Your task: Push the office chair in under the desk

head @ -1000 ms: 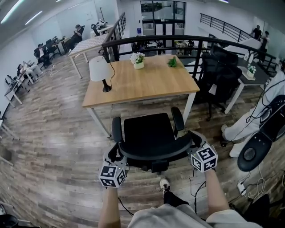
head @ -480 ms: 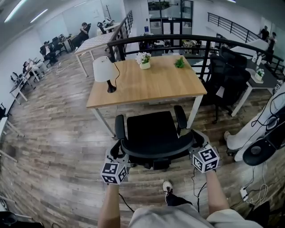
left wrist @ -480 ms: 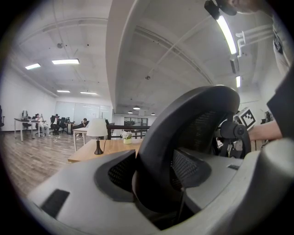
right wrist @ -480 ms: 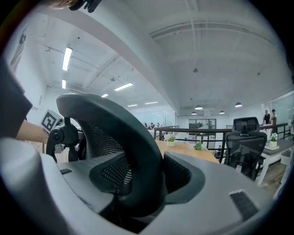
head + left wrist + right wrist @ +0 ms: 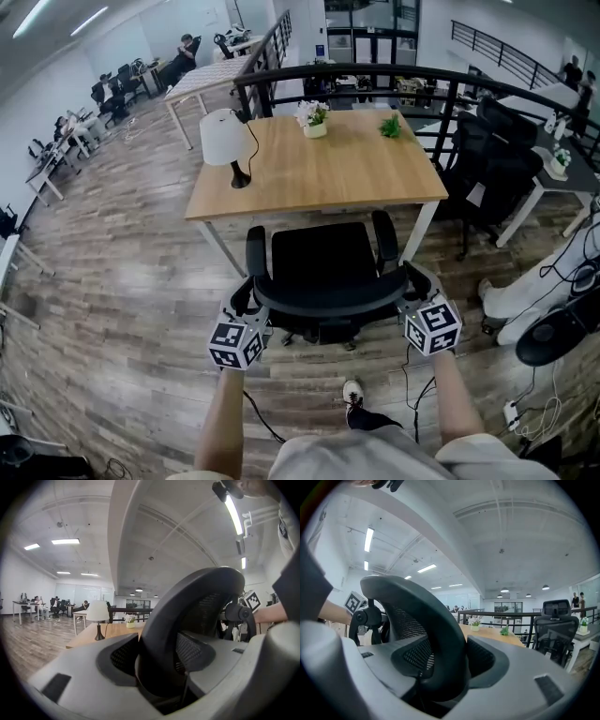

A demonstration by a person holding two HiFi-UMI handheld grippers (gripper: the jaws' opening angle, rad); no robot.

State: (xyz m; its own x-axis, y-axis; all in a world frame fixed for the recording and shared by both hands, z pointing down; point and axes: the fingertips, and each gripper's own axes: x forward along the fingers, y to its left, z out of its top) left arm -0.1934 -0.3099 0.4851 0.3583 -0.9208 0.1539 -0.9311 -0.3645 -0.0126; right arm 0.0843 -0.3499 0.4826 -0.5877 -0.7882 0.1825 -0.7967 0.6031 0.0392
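Head view: left tongs (image 5: 249,312), right tongs (image 5: 413,292) clamp chair backrest (image 5: 328,301).

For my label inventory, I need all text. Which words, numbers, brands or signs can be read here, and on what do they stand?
No text can be read.
The left gripper and right gripper, both shut on the office chair, carry square patterns only, no letters.
The white tag on the far black chair: too small to read.
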